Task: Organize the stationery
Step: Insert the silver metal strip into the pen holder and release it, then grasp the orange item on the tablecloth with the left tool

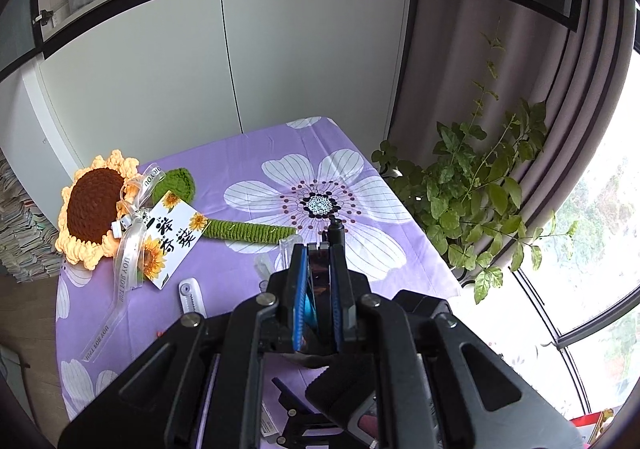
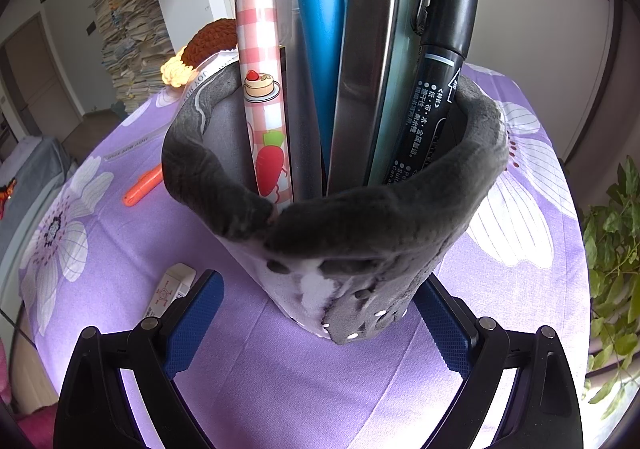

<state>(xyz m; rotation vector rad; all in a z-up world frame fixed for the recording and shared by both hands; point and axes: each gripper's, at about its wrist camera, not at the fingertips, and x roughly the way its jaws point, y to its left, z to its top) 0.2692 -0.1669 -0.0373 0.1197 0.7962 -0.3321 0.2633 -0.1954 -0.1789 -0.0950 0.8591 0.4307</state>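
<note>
Indoors, over purple floral tablecloth [image 1: 248,153], left gripper [image 1: 318,249] clamps perhaps a blue-handled tool; right gripper [image 2: 320,313] gapes.

The left hand-held gripper [image 1: 316,261] has its blue-padded jaws pinched nearly together on a slim dark object with a blue part [image 1: 310,309], whose kind cannot be told. Beyond its tips, a desk under a purple cloth printed with large white flowers [image 1: 248,153]. Left of the hand-held gripper lies a crocheted sunflower with yellow petals, brown centre and green stem [image 1: 96,205], tied with clear ribbon and a white tag [image 1: 172,237]. A white toothed plastic piece [image 1: 190,297] lies just left of the hand-held gripper. A leafy green potted plant [image 1: 476,189] stands to its right.
</note>
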